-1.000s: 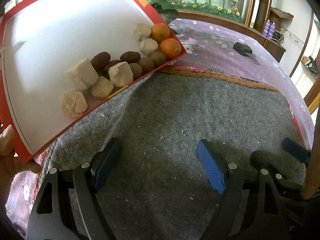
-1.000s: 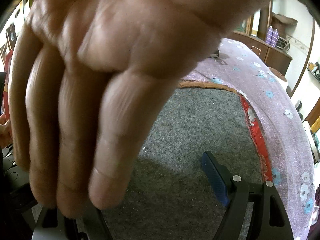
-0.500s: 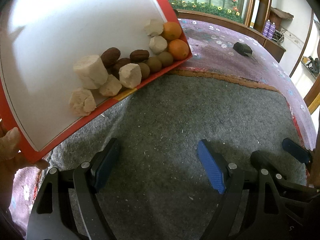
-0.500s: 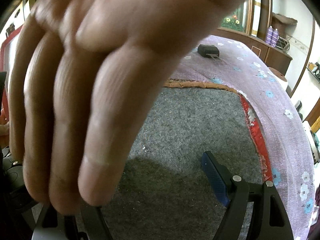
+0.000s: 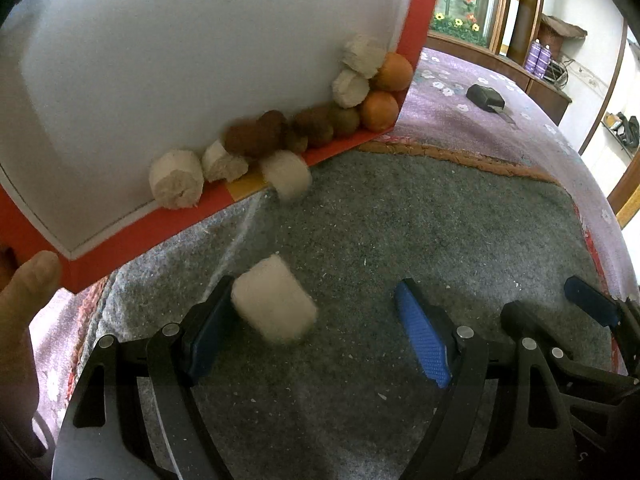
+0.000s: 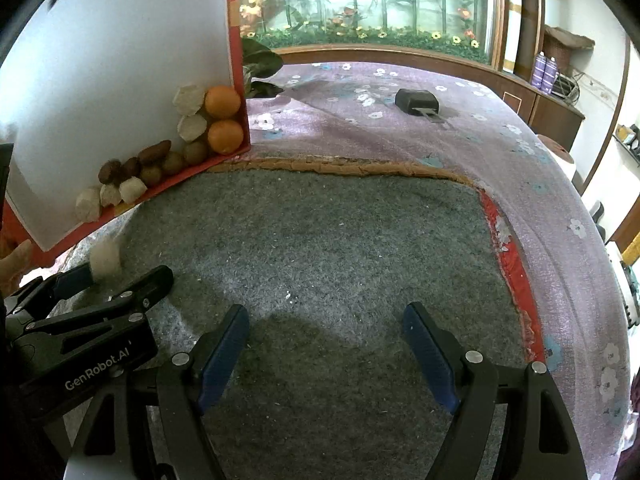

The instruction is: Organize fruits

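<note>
While red tray (image 5: 168, 224) tilts steeply, fruits (image 5: 280, 132) line its lower rim, row rising rightward; pale chunk (image 5: 274, 304) blurred below tray, beside left gripper (image 5: 316, 336); both grippers, right gripper (image 6: 326, 356) too, spread, empty.

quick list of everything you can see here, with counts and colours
box: one, red with white inside, tipped up steeply over the mat's left side
oranges: two, orange, stacked in the box's low corner
pale chunks: six, cream; four in the box, one at its lip, one blurred off it by the left tongs
brown fruits: about six, dark and olive brown, along the box's low edge
mat: one, grey, on the cloth
cloth: one, purple, flowered
black object: one, on the cloth, far side
hand: one, at the box's corner
left tongs: open, empty
right tongs: open, empty
</note>
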Demonstrator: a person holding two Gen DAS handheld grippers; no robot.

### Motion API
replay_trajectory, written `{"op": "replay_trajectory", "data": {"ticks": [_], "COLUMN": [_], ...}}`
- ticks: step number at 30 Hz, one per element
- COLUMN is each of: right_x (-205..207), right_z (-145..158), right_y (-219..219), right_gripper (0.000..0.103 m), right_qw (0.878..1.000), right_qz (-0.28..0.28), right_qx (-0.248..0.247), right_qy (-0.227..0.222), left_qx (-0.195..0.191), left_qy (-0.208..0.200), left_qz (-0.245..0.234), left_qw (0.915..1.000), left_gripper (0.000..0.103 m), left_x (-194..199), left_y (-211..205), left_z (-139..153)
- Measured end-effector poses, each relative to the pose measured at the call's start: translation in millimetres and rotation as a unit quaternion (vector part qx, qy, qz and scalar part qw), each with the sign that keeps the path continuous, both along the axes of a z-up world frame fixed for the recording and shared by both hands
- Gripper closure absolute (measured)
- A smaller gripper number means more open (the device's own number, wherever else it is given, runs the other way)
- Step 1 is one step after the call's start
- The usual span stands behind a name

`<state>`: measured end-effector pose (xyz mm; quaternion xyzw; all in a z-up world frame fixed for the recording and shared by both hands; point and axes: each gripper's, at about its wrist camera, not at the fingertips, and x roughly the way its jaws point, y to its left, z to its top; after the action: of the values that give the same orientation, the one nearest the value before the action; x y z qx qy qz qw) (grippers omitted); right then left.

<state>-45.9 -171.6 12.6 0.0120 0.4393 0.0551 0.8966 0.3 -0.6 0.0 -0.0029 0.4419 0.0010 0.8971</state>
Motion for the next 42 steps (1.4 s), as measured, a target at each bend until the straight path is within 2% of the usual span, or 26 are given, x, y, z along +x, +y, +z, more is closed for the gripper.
{"op": "replay_trajectory", "data": {"ticks": [42], "right_x": [0.1], "right_z": [-1.2], "right_y": [-0.7], "right_gripper": [0.024], "right_qw": [1.0], "right_qz": [0.0], "right_qx": [0.001], "right_qy": [0.0], "left_qx": [-0.001], "left_qy": [0.0], "left_qz": [0.0], "left_qw": [1.0], "left_gripper": [0.022], "left_x": [-0.7], "left_y": [2.7], "left_z": [0.3]}}
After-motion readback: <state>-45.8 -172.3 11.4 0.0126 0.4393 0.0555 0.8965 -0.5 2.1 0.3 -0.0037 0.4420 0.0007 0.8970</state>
